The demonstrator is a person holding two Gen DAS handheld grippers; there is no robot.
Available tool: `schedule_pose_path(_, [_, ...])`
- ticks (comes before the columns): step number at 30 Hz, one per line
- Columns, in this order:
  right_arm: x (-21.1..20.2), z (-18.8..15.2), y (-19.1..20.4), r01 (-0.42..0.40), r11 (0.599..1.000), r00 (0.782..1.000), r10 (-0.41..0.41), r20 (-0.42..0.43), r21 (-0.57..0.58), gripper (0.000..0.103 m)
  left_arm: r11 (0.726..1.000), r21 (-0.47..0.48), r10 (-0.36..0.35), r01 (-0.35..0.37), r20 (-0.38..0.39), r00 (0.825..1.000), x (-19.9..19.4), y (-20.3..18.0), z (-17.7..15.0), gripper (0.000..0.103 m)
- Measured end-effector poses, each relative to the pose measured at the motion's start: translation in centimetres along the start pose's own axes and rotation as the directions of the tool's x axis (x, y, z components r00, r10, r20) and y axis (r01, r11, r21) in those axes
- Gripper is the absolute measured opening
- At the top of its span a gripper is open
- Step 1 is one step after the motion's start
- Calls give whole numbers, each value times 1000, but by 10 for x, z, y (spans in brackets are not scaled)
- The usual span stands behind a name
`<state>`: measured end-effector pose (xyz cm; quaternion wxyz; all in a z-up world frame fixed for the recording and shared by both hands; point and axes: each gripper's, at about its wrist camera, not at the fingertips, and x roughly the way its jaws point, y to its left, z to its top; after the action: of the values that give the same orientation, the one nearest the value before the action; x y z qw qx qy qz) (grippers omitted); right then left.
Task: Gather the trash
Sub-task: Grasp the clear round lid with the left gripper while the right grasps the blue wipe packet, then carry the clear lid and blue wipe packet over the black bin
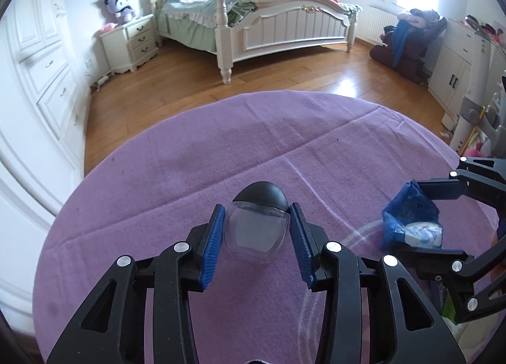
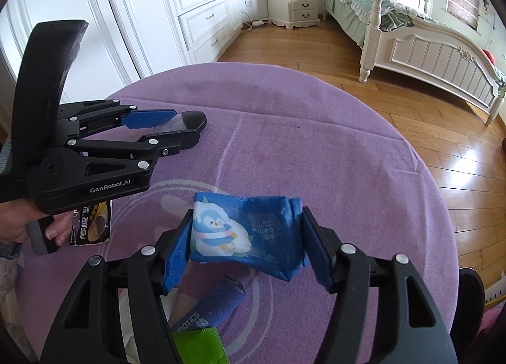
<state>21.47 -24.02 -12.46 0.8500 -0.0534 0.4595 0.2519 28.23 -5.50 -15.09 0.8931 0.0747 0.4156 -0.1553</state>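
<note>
My left gripper [image 1: 257, 231] has a small clear bottle [image 1: 256, 231] between its blue pads, black cap [image 1: 261, 194] pointing away from me. The pads sit right against its sides, so I call that a hold, taken across the widest part of the body where the glass gives flat flanks to press on. From the right wrist view the bottle [image 2: 172, 126] looks just above the purple cloth [image 1: 221, 148], though I can't say whether it's lifted or resting.

My right gripper [image 2: 246, 237] is clamped on a blue wipes pack [image 2: 243, 232], penguin face up. The pack is crumpled and bowed between the pads, which tells me it's soft and mostly empty; squeezing it end to end keeps it from slipping out. It hangs over the near part of the table, to the right of the bottle.

More trash lies below and beside me: a dark sachet [image 2: 95, 228] by my left hand [image 2: 19, 231], a blue probiotics stick [image 2: 218, 304] under the pack, a green wrapper [image 2: 199, 346] at the near edge. Both grippers are full, so my guess is these two go to a bin first. No bin shows in either view.
</note>
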Motion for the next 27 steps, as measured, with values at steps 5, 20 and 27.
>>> schedule_pose_path(5, [-33, -12, -12, -31, 997, 995, 25, 96, 67, 50, 1000, -17, -12, 13, 82, 997, -30, -20, -3, 42])
schedule_pose_path(20, [-130, -70, -99, -56, 935, 946, -62, 317, 351, 45, 974, 169, -186, 149, 236, 954, -102, -188, 21, 42])
schedule_pose_path(27, [-161, -109, -148, -32, 881, 922, -156, 354, 472, 45, 948, 231, -269, 219, 211, 940, -93, -257, 30, 42])
